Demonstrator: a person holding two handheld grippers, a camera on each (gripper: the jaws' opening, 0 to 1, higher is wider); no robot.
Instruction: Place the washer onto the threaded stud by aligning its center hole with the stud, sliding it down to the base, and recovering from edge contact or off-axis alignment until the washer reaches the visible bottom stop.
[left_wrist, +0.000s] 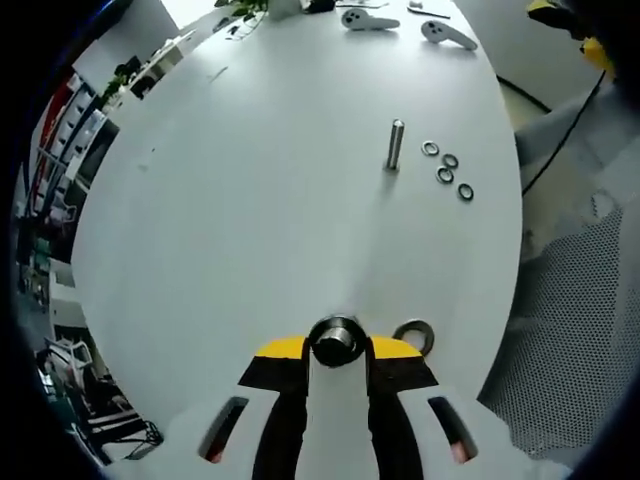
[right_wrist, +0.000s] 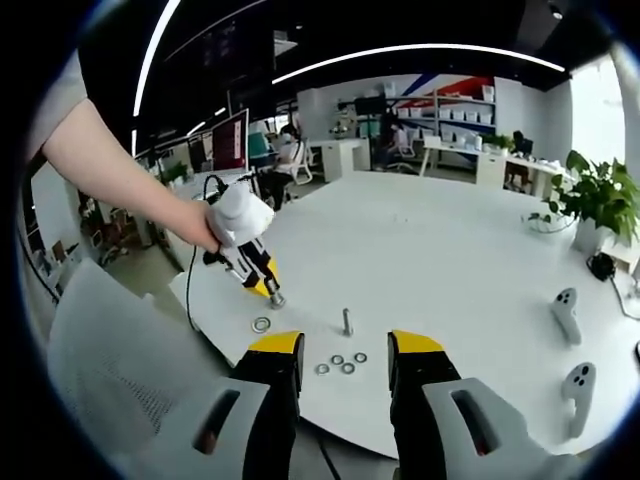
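You're holding the left gripper (right_wrist: 270, 292) clamped on a dark round metal piece (left_wrist: 336, 340), tip hovering just above the white table (left_wrist: 250, 200), well short of the threaded stud (left_wrist: 396, 144). A large washer (left_wrist: 415, 335) is lying flat just beside that tip, likely next to pick. Four small washers (left_wrist: 447, 168) are sitting in a loose cluster just beside the stud. Your right gripper (right_wrist: 343, 350) is waiting near the stud, jaws apart, empty, probably ready to assist.

Threaded stud (left_wrist: 395, 144) stands upright on white table (left_wrist: 250, 200), near one edge. Four small washers (left_wrist: 448, 168) lie flat just beside it, edgeward. One larger washer (left_wrist: 415, 335) lies flat apart, near the same edge.
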